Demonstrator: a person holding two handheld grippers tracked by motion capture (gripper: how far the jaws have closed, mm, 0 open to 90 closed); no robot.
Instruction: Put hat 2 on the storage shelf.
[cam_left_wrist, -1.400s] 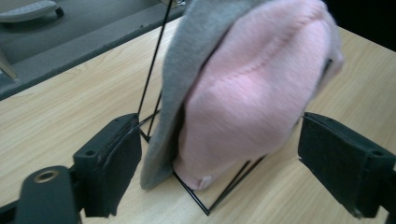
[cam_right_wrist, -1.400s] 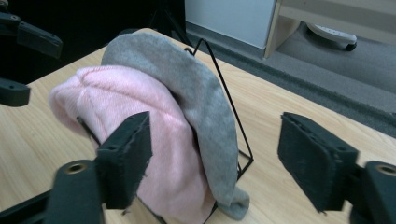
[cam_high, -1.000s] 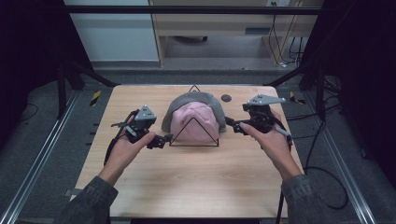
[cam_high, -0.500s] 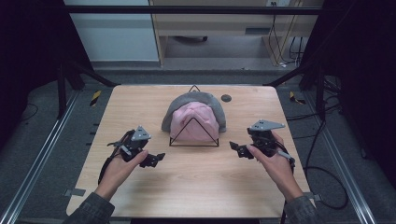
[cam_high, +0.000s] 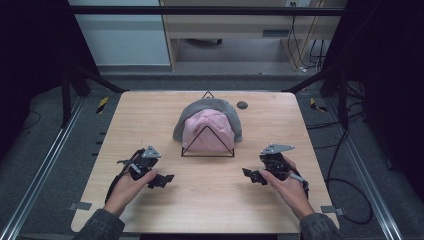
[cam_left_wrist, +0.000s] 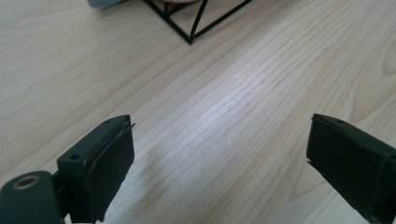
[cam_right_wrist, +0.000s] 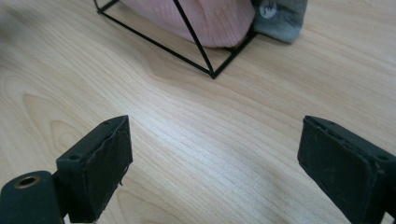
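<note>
A pink knitted hat lies on top of a grey hat at the middle of the wooden table, draped over a black wire triangular stand. My left gripper rests low over the table, in front and to the left of the stand, jaws wide open and empty. My right gripper sits in front and to the right, also open and empty. In the right gripper view the pink hat, the grey hat's edge and the stand's corner lie ahead. The left gripper view shows a stand corner.
A small dark round disc is set in the table behind the hats at the right. Metal rails run along both sides of the table, and cables trail on the floor at the right.
Both grippers have drawn back from the hats toward the table's near edge, the left one to the left and the right one to the right. The hats stay on the stand.
</note>
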